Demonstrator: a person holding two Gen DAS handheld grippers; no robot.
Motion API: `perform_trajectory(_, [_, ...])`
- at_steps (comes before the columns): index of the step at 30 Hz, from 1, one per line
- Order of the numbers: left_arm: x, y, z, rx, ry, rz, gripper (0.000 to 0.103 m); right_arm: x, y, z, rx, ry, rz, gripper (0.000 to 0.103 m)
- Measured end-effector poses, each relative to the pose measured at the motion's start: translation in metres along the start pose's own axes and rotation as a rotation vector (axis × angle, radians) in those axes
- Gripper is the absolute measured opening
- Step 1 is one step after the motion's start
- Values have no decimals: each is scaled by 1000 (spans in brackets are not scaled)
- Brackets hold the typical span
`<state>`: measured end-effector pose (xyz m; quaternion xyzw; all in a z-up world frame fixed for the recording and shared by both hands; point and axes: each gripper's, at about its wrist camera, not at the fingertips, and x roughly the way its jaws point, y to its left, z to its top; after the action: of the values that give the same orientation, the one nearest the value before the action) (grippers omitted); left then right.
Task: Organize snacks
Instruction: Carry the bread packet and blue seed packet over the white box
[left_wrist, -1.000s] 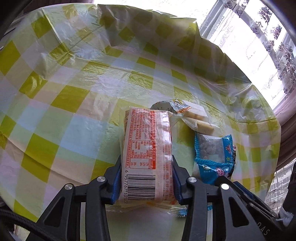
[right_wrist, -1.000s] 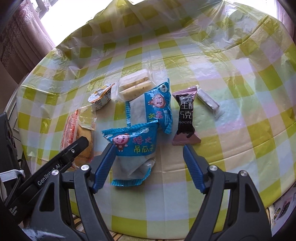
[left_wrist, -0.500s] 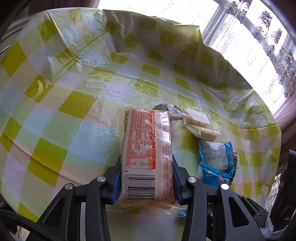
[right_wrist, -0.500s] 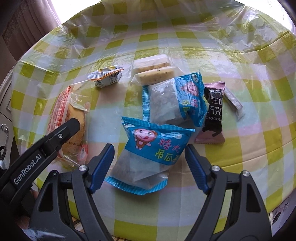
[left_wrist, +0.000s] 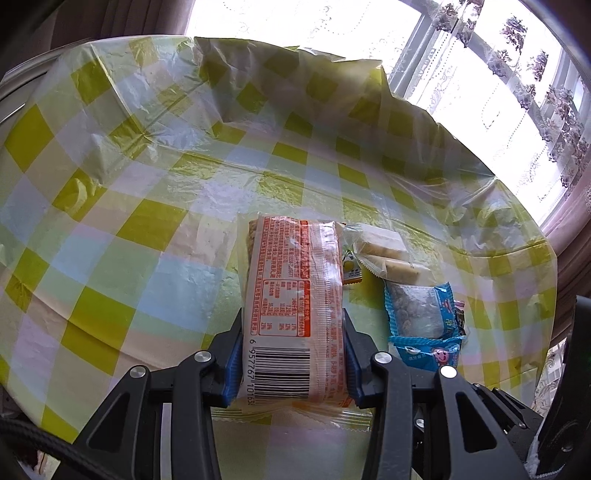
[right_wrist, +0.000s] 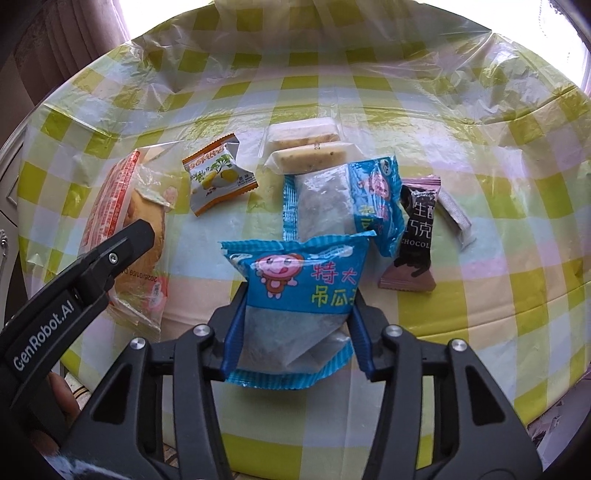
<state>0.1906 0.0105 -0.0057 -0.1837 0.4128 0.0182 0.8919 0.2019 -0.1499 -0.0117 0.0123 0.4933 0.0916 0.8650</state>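
Right tongs (right_wrist: 295, 332) have just closed on the blue seed packet (right_wrist: 299, 295).
Your left tongs (left_wrist: 291, 354) grip the orange biscuit pack (left_wrist: 291, 295); both snacks are ready to place.

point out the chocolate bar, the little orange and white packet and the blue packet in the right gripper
chocolate bar (right_wrist: 416, 232), right wrist view, on its dark printed front
orange and white packet (right_wrist: 218, 176), right wrist view, on the fruit picture
blue packet (right_wrist: 303, 282), right wrist view, on its blue printed face

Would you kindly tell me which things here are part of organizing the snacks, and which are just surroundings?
Job:
- orange packet, in left gripper
- blue packet, right gripper just closed on it
- other snacks

Surroundings:
- checked tablecloth
- curtains
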Motion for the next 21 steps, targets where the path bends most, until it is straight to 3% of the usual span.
perform_trajectory(11, [-8,-21,-6,66,-10,-5,44,-29,-21,-6,18,-59,-71,53])
perform_trajectory(21, [-18,-70,-23,193,17,-57,44,-57,-62,-20,80,-87,-146,53])
